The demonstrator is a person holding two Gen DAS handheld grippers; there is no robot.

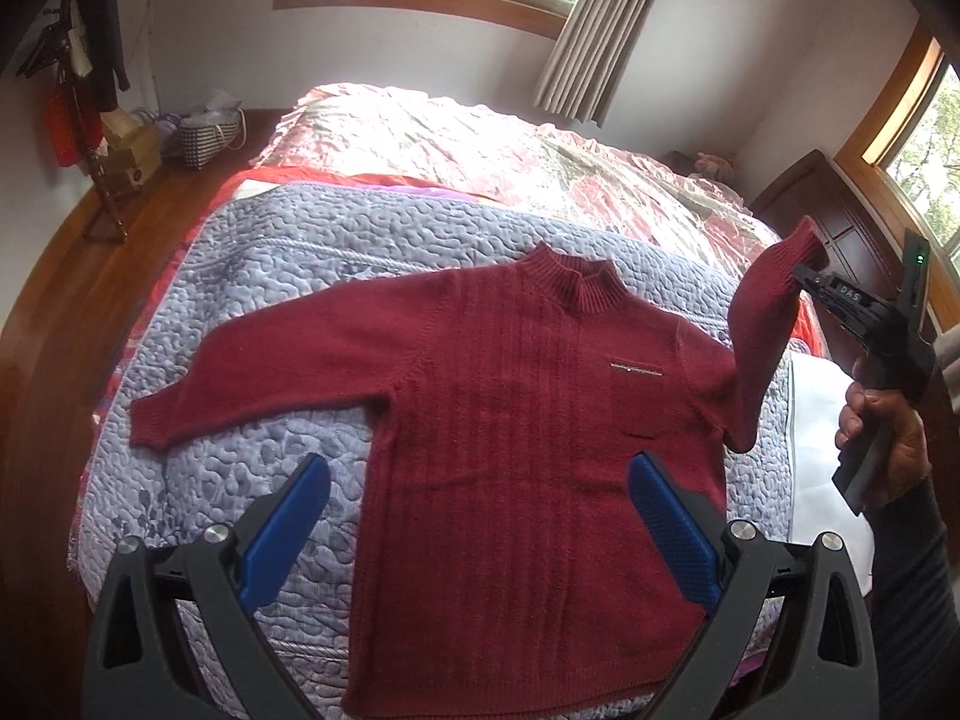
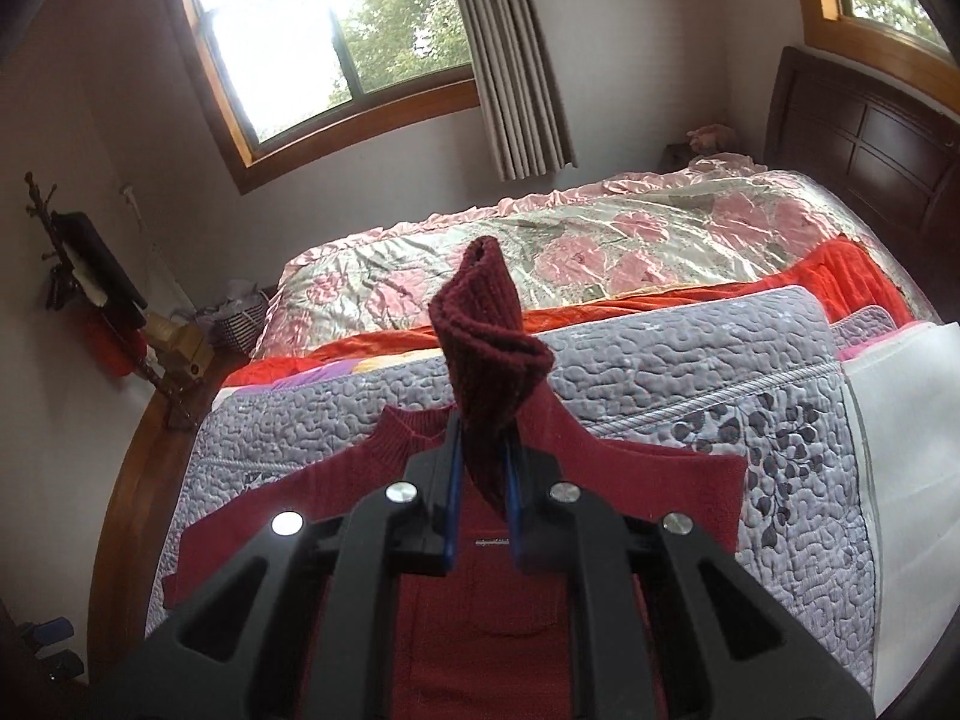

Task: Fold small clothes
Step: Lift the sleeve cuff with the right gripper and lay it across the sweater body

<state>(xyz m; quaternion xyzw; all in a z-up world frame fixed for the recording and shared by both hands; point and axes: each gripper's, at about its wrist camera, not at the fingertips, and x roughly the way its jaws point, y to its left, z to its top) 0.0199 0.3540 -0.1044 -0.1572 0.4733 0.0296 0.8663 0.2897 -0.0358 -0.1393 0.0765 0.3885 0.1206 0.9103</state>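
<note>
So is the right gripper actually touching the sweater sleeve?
Touching. In the right wrist view, the right gripper has its blue pads closed on the sleeve, whose cuff sticks up past them, lifted off the quilt.

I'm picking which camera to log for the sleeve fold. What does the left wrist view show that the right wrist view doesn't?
Only the left wrist view shows the sweater's flat sleeve, the open left gripper and the hand holding the right gripper.

Only the right wrist view shows blue fingers shut on the raised sleeve.

Both show the red sweater, lilac quilt and curtain.
</note>
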